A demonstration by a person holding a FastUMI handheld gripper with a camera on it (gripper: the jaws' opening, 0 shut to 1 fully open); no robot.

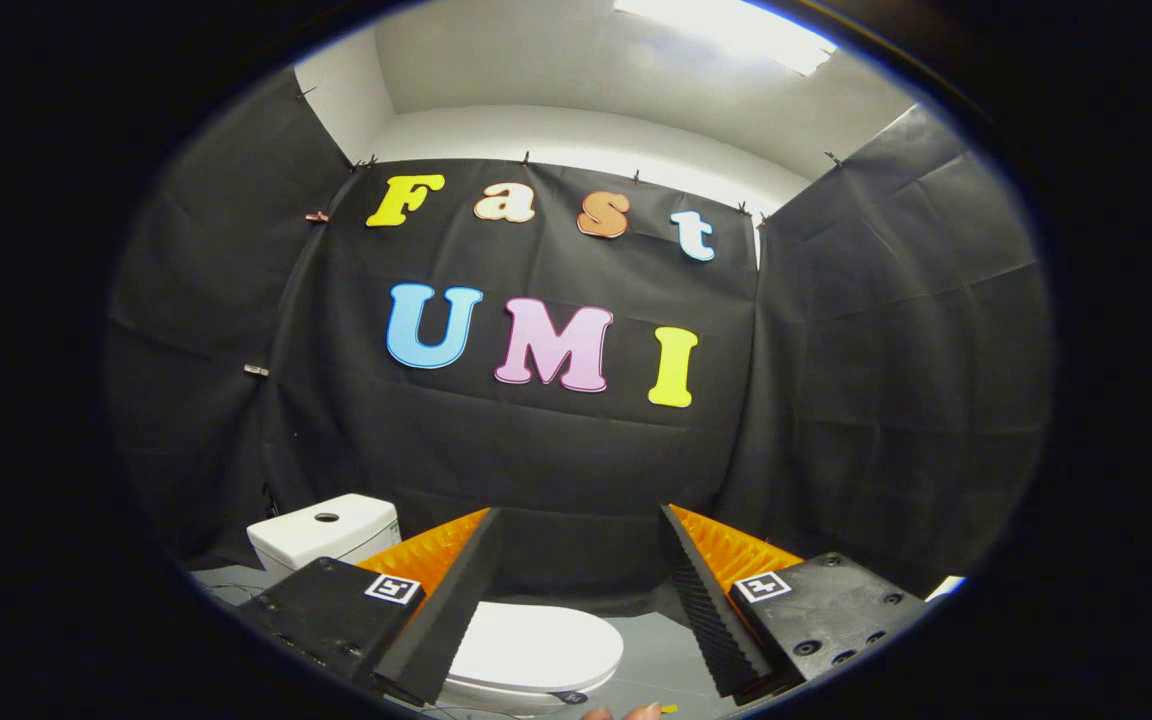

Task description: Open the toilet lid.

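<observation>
Black cloth walls (556,450) are closing in the booth on the far, left and right sides, with a white ceiling (556,70) and a bright light panel (726,25) above, the panel partly cut off. Low down, the white ceramic toilet (516,690) is standing on the grey floor (661,650); its smooth white oval lid (536,645) is lying flat and closed, between the jaws and just beyond them, its left part hidden behind the left finger. The bowl under it is hardly showing. The white boxy cistern (321,530), with a round button on top, is sitting far left of the lid, its lower half covered by the gripper body. The gripper (576,560) is hovering above the lid with its jaws spread wide, holding nothing. At the near edge, fingertips (626,713) of a person are peeking in, mostly cut off.
</observation>
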